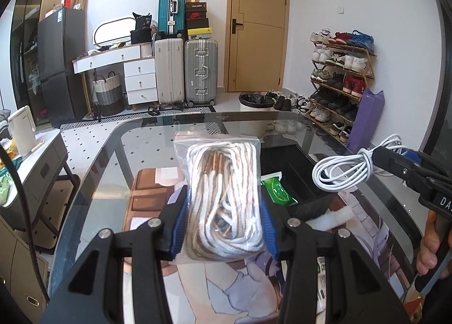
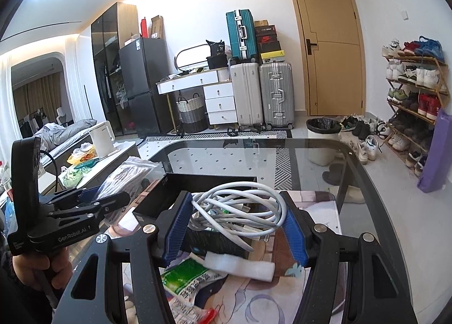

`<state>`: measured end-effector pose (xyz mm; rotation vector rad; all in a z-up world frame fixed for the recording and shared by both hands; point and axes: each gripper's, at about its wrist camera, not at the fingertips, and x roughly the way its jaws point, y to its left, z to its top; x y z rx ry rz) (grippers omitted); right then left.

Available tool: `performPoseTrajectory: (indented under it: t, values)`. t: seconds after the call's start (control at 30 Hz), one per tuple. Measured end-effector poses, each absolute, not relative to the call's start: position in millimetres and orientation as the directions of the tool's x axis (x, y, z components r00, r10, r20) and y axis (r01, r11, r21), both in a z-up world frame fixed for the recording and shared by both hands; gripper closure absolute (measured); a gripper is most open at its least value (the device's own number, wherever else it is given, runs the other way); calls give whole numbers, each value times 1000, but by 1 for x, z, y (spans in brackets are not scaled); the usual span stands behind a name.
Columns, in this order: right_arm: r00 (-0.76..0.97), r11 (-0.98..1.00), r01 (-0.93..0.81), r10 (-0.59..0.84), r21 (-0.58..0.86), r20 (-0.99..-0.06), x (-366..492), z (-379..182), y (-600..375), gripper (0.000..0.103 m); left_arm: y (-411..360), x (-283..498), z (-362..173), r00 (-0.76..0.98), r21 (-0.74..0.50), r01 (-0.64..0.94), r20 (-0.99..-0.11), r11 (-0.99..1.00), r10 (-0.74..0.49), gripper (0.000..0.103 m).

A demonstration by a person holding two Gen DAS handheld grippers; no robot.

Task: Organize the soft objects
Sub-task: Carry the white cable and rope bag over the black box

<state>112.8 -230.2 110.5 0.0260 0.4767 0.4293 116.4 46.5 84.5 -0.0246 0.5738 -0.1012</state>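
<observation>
My left gripper (image 1: 224, 228) is shut on a clear zip bag of white and brown shoelaces (image 1: 224, 197), held upright above the glass table (image 1: 113, 171). The bag (image 2: 127, 175) and the left gripper (image 2: 93, 199) also show at the left of the right wrist view. My right gripper (image 2: 237, 228) is shut on a coiled white cable (image 2: 240, 208), lifted over an open black box (image 2: 203, 191). In the left wrist view the cable (image 1: 341, 168) hangs from the right gripper (image 1: 378, 158) at the right, beside the black box (image 1: 293, 171).
On the table lie a green packet (image 2: 186, 276), a white foam strip (image 2: 240, 264) and a printed mat (image 1: 226, 290). A side table with a white kettle (image 2: 102, 137) stands left. Beyond are suitcases (image 2: 262, 95), a bin (image 2: 323, 137) and a shoe rack (image 2: 415, 103).
</observation>
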Motion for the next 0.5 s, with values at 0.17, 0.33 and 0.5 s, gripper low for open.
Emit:
performPoseTrajectory:
  t: [0.17,0.33,0.5]
  values:
    - [803,912,-397,400,104,-441,121,112,-221,41,42,127,82,834,-36,88,-544,995,-94,59]
    - [797,909,-407,403,93,-449,132,112,-209,41,39,139,81,831,-28,88,-549,996,-89,59]
    - [792,908,-410,404,90,-457,140,110,-201,41,39,151,77,825,-27,79,-560,997,-81,59]
